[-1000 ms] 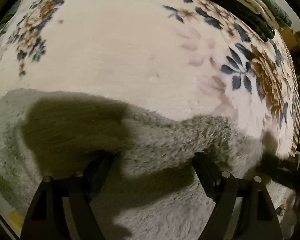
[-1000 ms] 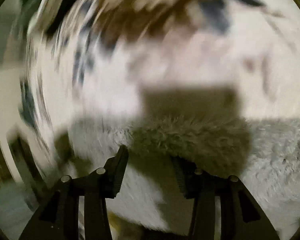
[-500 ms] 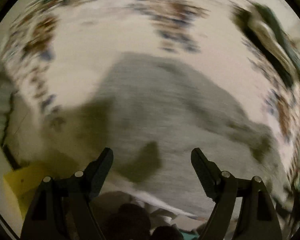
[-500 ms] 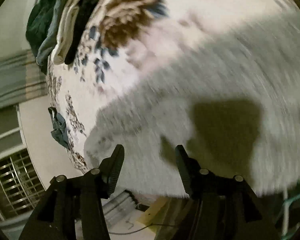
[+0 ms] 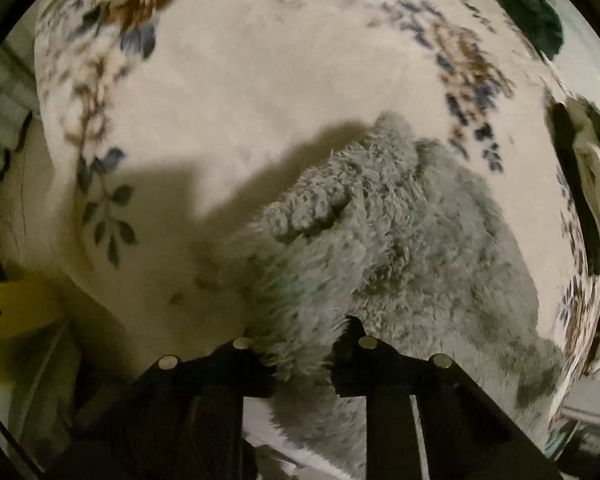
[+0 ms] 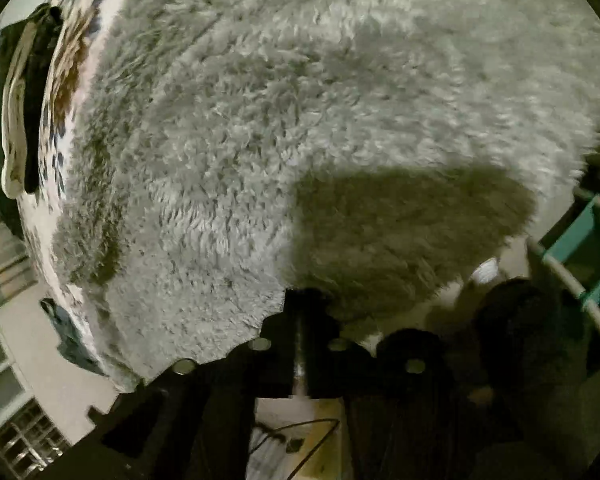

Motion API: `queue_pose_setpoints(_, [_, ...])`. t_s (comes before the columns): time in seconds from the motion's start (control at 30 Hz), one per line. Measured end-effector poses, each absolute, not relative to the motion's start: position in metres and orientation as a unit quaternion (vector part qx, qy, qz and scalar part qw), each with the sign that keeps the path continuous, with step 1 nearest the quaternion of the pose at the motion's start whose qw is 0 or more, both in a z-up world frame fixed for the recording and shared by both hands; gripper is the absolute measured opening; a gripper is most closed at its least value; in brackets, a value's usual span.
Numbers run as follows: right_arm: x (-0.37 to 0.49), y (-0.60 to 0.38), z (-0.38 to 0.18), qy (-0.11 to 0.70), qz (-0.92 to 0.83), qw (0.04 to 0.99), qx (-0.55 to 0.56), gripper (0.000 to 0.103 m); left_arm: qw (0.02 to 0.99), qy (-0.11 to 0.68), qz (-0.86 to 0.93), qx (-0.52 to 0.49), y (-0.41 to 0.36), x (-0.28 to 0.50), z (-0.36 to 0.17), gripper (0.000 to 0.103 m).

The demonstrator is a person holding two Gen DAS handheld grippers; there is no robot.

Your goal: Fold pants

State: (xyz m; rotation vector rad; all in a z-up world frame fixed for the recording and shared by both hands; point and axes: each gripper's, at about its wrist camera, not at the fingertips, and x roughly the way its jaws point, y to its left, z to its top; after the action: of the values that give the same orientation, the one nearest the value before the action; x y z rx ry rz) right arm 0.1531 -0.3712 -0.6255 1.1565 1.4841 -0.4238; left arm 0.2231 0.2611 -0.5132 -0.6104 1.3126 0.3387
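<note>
your left gripper (image 5: pixel 300 340) is closing, and a thick bunch of the pants (image 5: pixel 380 240) already sits between its jaws, the grey pile bulging out over both fingers. your right gripper (image 6: pixel 304 312) has its jaws drawn together at the near edge of the same cloth; the pile hides the tips, so you cannot see whether any fabric is caught there, only that no gap shows.

the pants lie on the blanket (image 5: pixel 240 100), a floral one: in the left view they are humped into a loose heap running away to the right, and in the right view they fill nearly the whole frame as a flat fuzzy sheet, its edge hanging close to the bed's side.

this looks like the grab before a fold, with both edges being taken up. next you probably need to finish the left pinch, check that the right one truly holds cloth, then lift both together and carry the edge over evenly so the heap flattens rather than drags.

both grippers point steeply down at the bed, near its edge; the floor shows under each.
</note>
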Motion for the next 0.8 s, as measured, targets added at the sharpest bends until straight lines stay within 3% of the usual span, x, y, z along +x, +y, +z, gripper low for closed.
queue_pose_setpoints(0.3, [0.145,-0.353,-0.631,0.639,-0.155,0.565,0.498,0.001,0.719,0.616,0.157,-0.280,0.257,0.228,-0.523,0.019])
queue_pose_setpoints(0.37, [0.144,-0.355,-0.626,0.639,-0.145,0.567,0.499,0.008,0.719,0.622,0.153,-0.271,0.255,0.232,-0.519,0.019])
queue_pose_setpoints(0.4, [0.139,-0.362,-0.623,0.636,-0.136,0.568,0.504,0.022,0.721,0.625,0.148,-0.262,0.250,0.232,-0.512,0.019])
queue_pose_setpoints(0.43, [0.138,-0.366,-0.622,0.631,-0.131,0.569,0.511,0.046,0.724,0.624,0.143,-0.256,0.252,0.232,-0.505,0.020])
queue_pose_setpoints(0.47, [0.134,-0.369,-0.620,0.625,-0.133,0.570,0.516,0.055,0.729,0.624,0.141,-0.244,0.249,0.230,-0.499,0.022])
queue_pose_setpoints(0.57, [0.121,-0.381,-0.620,0.617,-0.147,0.564,0.529,0.057,0.738,0.629,0.144,-0.195,0.230,0.220,-0.475,0.055])
queue_pose_setpoints(0.6, [0.119,-0.386,-0.618,0.613,-0.151,0.561,0.535,0.057,0.739,0.632,0.147,-0.183,0.224,0.217,-0.469,0.075])
queue_pose_setpoints(0.63, [0.113,-0.393,-0.618,0.606,-0.161,0.558,0.544,0.057,0.741,0.632,0.147,-0.174,0.217,0.213,-0.466,0.082])
queue_pose_setpoints(0.77, [0.084,-0.438,-0.612,0.550,-0.203,0.568,0.577,0.057,0.746,0.640,0.116,-0.145,0.169,0.200,-0.451,0.083])
queue_pose_setpoints(0.8, [0.073,-0.457,-0.611,0.527,-0.220,0.573,0.589,0.065,0.746,0.643,0.101,-0.140,0.152,0.201,-0.453,0.083])
